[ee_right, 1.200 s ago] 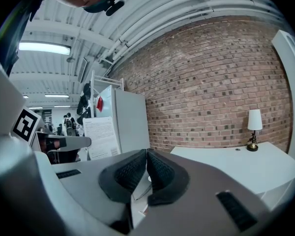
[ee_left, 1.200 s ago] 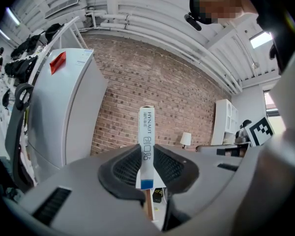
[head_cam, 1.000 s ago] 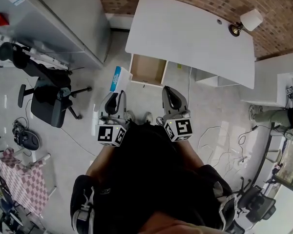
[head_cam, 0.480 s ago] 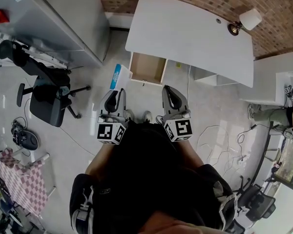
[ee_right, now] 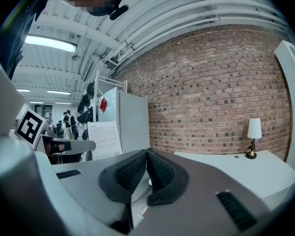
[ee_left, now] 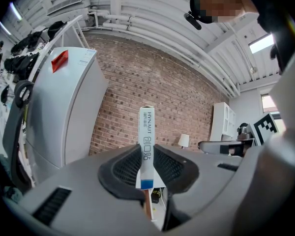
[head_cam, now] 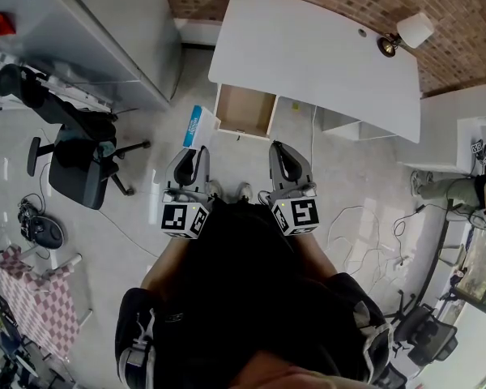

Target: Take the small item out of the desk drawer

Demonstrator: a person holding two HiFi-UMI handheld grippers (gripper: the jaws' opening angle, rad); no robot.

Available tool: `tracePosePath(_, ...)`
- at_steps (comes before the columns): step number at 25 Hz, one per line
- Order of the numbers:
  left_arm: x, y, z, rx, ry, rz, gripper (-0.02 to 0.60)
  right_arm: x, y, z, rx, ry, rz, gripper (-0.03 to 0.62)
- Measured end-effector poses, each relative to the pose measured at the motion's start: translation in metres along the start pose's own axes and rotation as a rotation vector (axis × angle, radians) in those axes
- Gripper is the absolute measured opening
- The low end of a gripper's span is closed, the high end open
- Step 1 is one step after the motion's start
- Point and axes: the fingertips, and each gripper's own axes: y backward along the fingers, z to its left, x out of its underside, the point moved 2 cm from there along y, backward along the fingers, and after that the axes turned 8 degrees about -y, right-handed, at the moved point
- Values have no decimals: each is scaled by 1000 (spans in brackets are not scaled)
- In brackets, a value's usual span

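In the head view's upper centre stands the white desk (head_cam: pixel 316 55), its drawer (head_cam: pixel 245 112) pulled out. The left gripper (ee_left: pixel 146 155) pinches a slim box (ee_left: pixel 146 129) at mid-frame; only that gripper's view lets "HYNAUT" be read. The right gripper (ee_right: pixel 146 157) is closed on nothing.

The head view looks steeply down from high above the surface (head_cam: pixel 308 55) and floor (head_cam: pixel 364 185). Both gripper views sit low, off the surface's near edge, facing level toward the brick wall (ee_left: pixel 152 82). All three share that wall and the lamp (ee_right: pixel 254 129).
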Motion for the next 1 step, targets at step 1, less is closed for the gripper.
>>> tracePosePath(1,1,0,0,0,0,1,80,0,0,0,0,1,0,26)
